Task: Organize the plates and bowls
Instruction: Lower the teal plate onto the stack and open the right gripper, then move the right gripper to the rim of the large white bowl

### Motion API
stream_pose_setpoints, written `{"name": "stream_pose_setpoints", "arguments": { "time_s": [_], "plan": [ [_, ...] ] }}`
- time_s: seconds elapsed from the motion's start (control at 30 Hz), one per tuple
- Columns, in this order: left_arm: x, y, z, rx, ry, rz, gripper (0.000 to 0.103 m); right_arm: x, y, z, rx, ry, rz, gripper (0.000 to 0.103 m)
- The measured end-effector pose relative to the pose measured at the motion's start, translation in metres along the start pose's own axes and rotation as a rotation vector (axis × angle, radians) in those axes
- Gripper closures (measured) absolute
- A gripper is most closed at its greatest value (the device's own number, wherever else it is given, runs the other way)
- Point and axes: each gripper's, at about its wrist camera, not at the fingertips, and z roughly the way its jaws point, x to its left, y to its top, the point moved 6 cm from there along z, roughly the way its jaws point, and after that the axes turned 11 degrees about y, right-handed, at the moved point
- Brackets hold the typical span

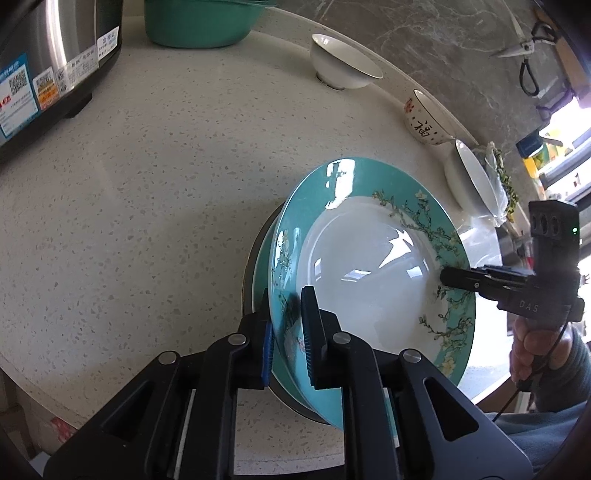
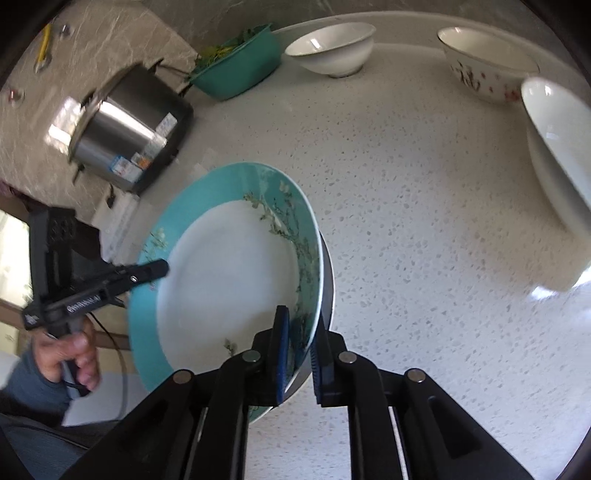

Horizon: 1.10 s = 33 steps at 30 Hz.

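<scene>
— What's between the jaws of the left gripper (image 1: 289,332)?

— The rim of the teal plate (image 1: 369,280); the two pads are clamped on it, one on each face. The right gripper (image 2: 298,347) straddles the opposite rim, but its outer pad seems to stand slightly off the plate, so I cannot tell whether it grips.

— Is the plate flat?

— No, tilted, directly over a dark-rimmed dish (image 1: 258,258) on the speckled counter (image 1: 147,184).

— And past the jaws?

— Farther out, a white bowl (image 1: 341,61), a flowered bowl (image 1: 424,120) and another white bowl (image 1: 469,181) stand along the counter's back edge. Beyond the left fingers are a green basin (image 1: 199,22) and a steel cooker (image 1: 51,55).
</scene>
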Motion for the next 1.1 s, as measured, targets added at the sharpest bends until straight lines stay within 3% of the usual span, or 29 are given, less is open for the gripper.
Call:
{"name": "stream_pose_setpoints", "arguments": {
  "time_s": [0.43,0.87,0.97,1.03,1.1],
  "plan": [
    [-0.015,-0.003,0.001,-0.037,0.079,0.092,0.089,-0.002,-0.007,0.003,-0.013,-0.119,-0.01,0.085],
    [-0.01,0.0,0.0,-0.057,0.064,0.108,0.086,0.0,-0.009,0.005,-0.059,-0.151,0.034,0.082],
    [-0.006,0.004,-0.004,-0.077,0.061,0.106,0.076,0.001,-0.01,0.005,-0.07,-0.157,0.045,0.081],
    [-0.002,0.008,-0.008,-0.091,0.054,0.101,0.046,0.003,-0.01,0.005,-0.078,-0.155,0.058,0.079],
    [0.002,0.012,-0.011,-0.101,0.048,0.091,0.043,0.004,-0.01,0.006,-0.084,-0.158,0.063,0.077]
  ]
}}
